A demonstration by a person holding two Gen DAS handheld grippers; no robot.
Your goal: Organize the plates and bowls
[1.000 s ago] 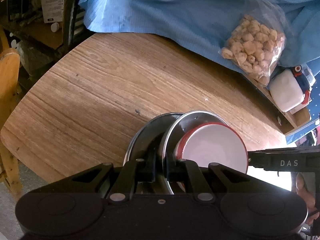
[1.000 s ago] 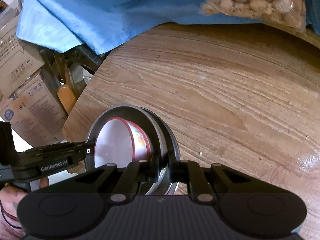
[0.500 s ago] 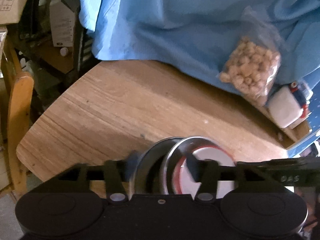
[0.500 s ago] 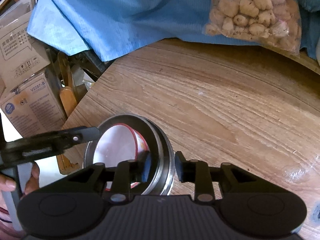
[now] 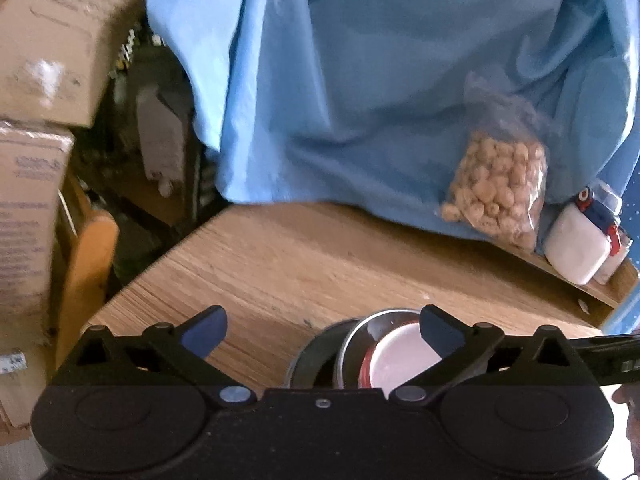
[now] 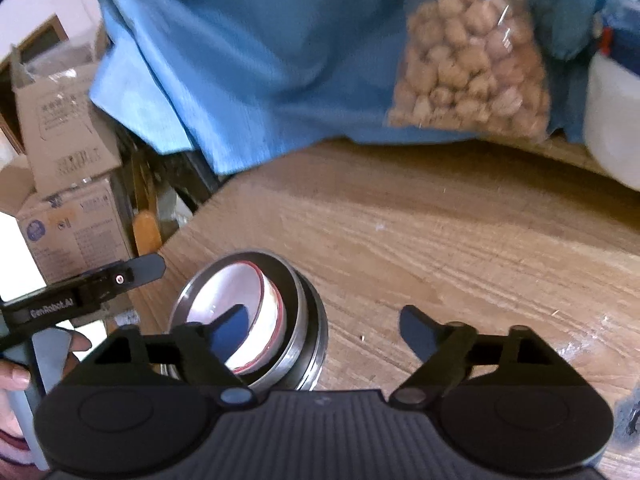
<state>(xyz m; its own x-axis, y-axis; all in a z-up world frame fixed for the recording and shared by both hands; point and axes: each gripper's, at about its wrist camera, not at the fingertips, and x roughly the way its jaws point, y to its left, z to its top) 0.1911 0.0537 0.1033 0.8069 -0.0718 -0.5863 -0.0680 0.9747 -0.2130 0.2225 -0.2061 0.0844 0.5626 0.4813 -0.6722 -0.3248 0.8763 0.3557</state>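
Both tongs (image 5: 320,330) (image 6: 324,330) just opened, holding nothing

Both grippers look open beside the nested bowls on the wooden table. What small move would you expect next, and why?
Probably both back straight away from the stack. The left gripper and right gripper have just been opening; neither grips anything now. The red-rimmed white bowl sits nested in the steel bowl on the table, so the stacking looks done.
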